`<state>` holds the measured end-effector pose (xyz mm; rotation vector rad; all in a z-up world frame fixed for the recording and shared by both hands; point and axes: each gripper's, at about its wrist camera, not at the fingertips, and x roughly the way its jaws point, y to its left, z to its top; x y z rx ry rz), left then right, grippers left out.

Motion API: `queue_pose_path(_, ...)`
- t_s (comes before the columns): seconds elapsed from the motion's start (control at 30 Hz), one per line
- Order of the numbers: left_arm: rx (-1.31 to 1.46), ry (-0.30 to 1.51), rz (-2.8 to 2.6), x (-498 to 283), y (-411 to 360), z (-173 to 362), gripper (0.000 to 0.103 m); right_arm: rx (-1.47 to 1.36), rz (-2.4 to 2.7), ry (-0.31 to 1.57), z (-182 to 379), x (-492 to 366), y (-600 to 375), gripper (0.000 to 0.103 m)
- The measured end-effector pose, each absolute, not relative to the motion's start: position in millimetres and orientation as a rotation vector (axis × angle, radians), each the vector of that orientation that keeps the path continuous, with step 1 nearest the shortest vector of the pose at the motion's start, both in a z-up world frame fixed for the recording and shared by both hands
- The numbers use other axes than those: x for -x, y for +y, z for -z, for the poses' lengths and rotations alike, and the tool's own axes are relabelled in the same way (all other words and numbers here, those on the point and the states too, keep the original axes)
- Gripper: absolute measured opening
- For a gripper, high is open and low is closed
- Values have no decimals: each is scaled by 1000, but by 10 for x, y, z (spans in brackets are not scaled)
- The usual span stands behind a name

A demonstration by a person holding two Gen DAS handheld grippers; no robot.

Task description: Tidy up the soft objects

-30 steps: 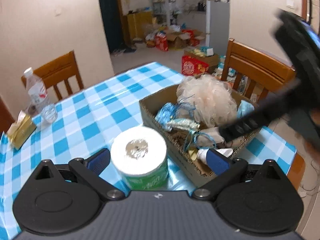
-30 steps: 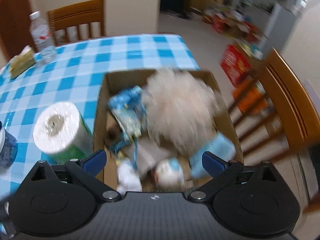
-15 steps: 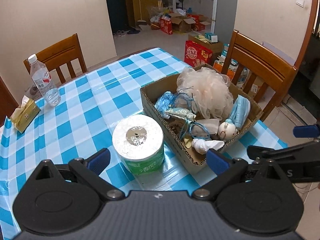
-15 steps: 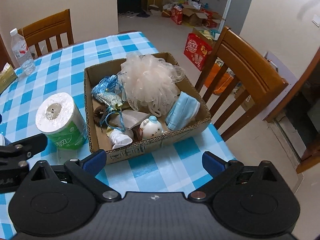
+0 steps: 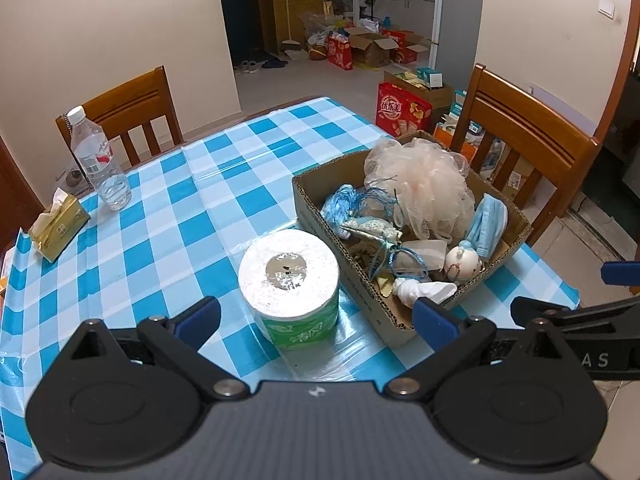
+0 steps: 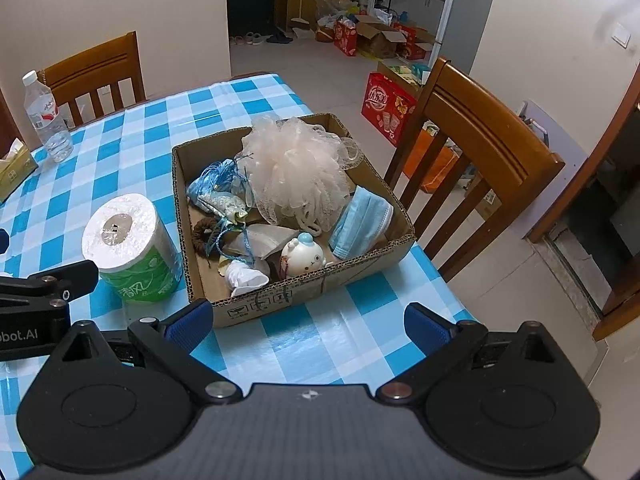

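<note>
The table (image 5: 168,216) in its blue-and-white check cloth is filling most of both views, and a wooden chair (image 6: 488,152) is standing off its edge at about two o'clock in the right wrist view. Next in size, the cardboard box (image 6: 296,300) is sitting near the table's close corner, dead ahead at twelve o'clock from the right gripper (image 6: 306,322), and it is already carrying most of the soft things. The peach bath pouf (image 6: 296,168) is bulging over the far half of the box. The toilet roll (image 5: 290,280) is standing upright on the cloth just beside the box's left wall, at twelve o'clock from the left gripper (image 5: 316,318), and it looks like the one soft item not yet put away. Inside the box, the blue face mask (image 6: 362,220) is leaning at the three o'clock side, the small round plush toy (image 6: 302,256) is sitting against the near wall, and a white crumpled bit (image 6: 246,276) is lying at its left.

Both grippers are hovering short of the goods, the jaws of each spread wide and holding nothing. Judging by the layout, the sorting is mostly done; the roll appears to be what is left, with the tissue pack (image 5: 58,228) at ten o'clock possibly to follow.
</note>
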<state>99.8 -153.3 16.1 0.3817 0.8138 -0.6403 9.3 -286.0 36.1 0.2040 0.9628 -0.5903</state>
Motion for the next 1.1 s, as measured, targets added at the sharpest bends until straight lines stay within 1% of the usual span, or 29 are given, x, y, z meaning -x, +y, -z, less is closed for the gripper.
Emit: queue_pose_path(1.1,-385,811,636,-998,-1538,-185,102,-199,592,958,-389,-98,-2851,103)
